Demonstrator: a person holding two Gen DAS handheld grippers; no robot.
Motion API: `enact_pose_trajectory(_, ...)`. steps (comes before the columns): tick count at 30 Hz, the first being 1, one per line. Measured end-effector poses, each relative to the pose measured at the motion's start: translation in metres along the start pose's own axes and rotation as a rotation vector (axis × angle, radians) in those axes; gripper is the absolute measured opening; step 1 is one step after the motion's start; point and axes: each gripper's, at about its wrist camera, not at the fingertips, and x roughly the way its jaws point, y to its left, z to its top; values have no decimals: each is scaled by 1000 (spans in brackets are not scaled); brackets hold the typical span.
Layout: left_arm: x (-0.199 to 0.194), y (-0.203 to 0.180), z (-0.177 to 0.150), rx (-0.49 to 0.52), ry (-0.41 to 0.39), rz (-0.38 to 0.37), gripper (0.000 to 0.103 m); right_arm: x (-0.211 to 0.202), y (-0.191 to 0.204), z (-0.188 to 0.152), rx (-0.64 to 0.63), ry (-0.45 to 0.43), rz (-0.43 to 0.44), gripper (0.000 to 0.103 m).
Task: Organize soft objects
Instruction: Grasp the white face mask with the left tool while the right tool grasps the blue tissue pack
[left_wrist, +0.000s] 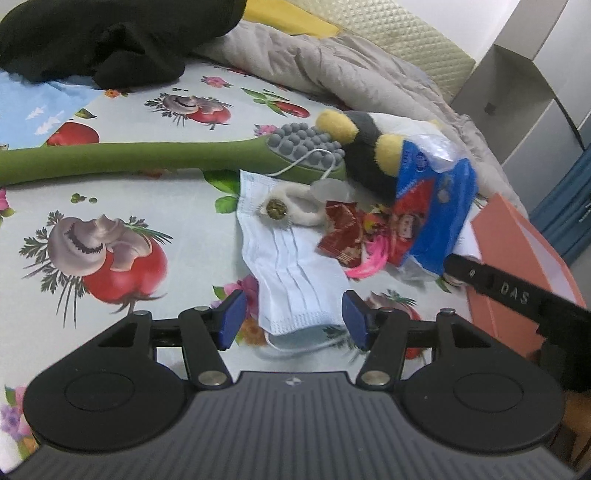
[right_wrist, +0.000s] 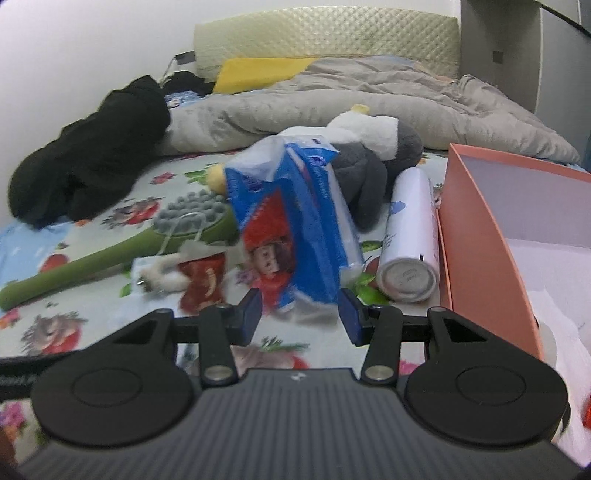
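The face mask (left_wrist: 291, 266) lies flat on the bed (left_wrist: 110, 110), on the sheet printed with mushrooms and tomatoes. Its long axis runs from the near edge, between the left tool's (left_wrist: 293, 319) blue pads, away toward the green massage brush (left_wrist: 147, 158) — the pleats run the same way, and one ear loop trails up over the brush's grey knobs. The left tool's jaws stand apart, one on each side of the mask's near end, not yet pressing on it. To take it well, I would judge, the pads should come down low to the sheet and close across the narrow width, catching the fabric itself rather than the loose loop underneath.

Just beyond the mask lie a small fuzzy white thing (left_wrist: 291, 210) and a red wrapper (left_wrist: 341, 230), so a short reach is safer.

To the right, the blue tissue pack (right_wrist: 295, 221) leans tilted, its long axis rising away toward the grey and white plush toy (right_wrist: 373, 162). The right tool (right_wrist: 299, 317) is open too, its pads flanking the pack's lower end without gripping. A white spray can (right_wrist: 408, 236) lies beside the orange box (right_wrist: 476, 236), the likely place for these things.
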Motion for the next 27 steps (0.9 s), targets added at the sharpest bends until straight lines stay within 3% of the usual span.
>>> enact_pose_trajectory(6, 17, 8, 1, -41, 8, -12, 61, 27, -3, 11, 2, -10, -56, 48)
enact_pose_trajectory(11, 27, 7, -2, -34, 44, -28, 39, 50, 0, 15, -7, 4, -73, 48)
enact_pose_trajectory(14, 29, 3, -6, -20, 47, -32, 22, 61, -1, 15, 10, 32, -80, 33)
enact_pose_trajectory(16, 30, 4, -8, -31, 50, -32, 7, 65, -2, 16, 18, 43, -84, 29)
enact_pose_trajectory(20, 24, 6, -10, -46, 21, -41, 3, 56, -2, 23, 23, 24, -86, 17)
enact_pose_trajectory(27, -3, 3, -4, -49, -30, -73, 1, 21, 6, 29, -6, -6, -70, 13)
